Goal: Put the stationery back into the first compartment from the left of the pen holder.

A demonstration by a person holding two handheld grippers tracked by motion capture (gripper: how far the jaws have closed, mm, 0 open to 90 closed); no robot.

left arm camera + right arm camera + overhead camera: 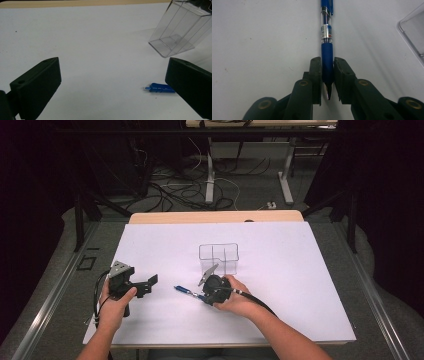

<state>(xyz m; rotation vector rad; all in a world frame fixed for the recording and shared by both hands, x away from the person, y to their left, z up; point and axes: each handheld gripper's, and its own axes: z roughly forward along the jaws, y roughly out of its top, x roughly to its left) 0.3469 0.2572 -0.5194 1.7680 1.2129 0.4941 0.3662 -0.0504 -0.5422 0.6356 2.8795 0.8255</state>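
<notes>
A blue pen with a clear middle section (327, 37) lies along the white table top, and my right gripper (327, 68) is shut on its blue grip end, the tip pointing back between the jaws. From above, the pen (182, 290) sticks out leftward from my right gripper (200, 296), low over the sheet. My left gripper (149, 286) sits at the left, held in a hand, open with nothing between its jaws. Its own view shows the left gripper (112, 72) wide apart, with the pen's blue end (158, 88) beside the right jaw.
A clear plastic box with dividers (219, 257) stands upright just behind my right hand; it also shows as the clear box (175, 35) and its corner (414, 37). A white sheet (290, 270) covers the table; cables and table legs lie on the floor beyond.
</notes>
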